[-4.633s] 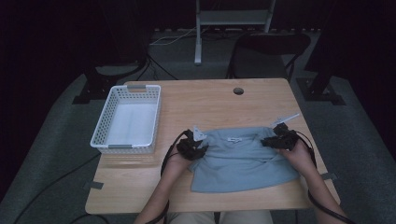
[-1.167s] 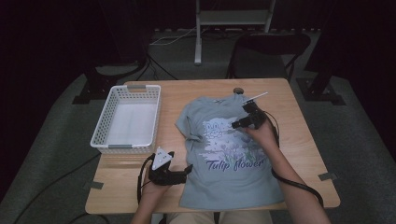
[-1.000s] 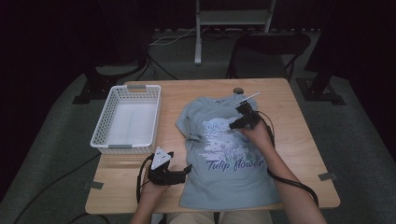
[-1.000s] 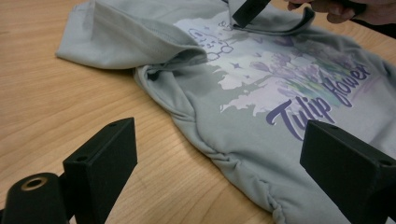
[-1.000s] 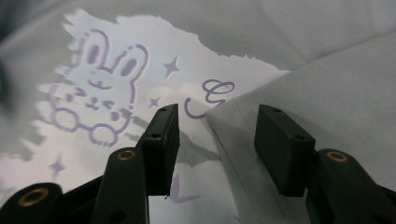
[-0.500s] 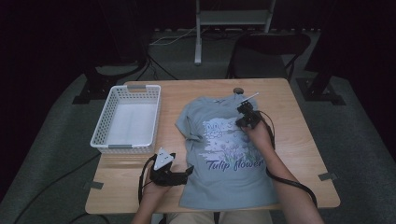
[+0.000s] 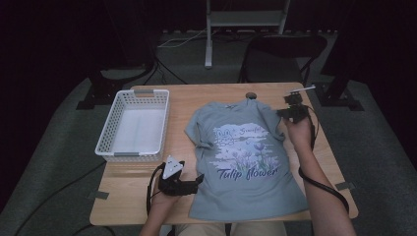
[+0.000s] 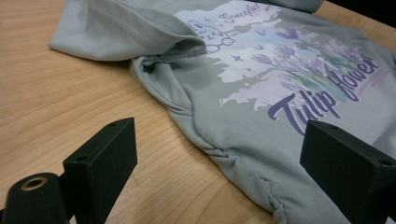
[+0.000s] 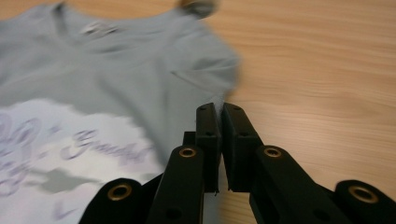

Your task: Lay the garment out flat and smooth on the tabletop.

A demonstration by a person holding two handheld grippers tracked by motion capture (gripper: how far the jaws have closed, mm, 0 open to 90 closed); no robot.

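Our T-shirt (image 7: 243, 157) lies flat just right of the basket (image 7: 134, 125). Our right tool (image 7: 291, 111) is pinched on its far sleeve; a hard tug could bunch it. Our left tool (image 7: 195, 183) gapes empty beside the hem.

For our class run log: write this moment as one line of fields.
left gripper: open, beside t-shirt hem | right gripper: shut on t-shirt sleeve edge | basket: left of t-shirt

R gripper (image 9: 219, 122): jaws nearly closed, pinching the edge of the grey t-shirt (image 9: 140, 79) at its sleeve, thin strip of cloth betw. them. Shirt lies flat on the wooden table (image 9: 317, 70), pale print w/ purple script at lower left. View blurred; collar at top left.
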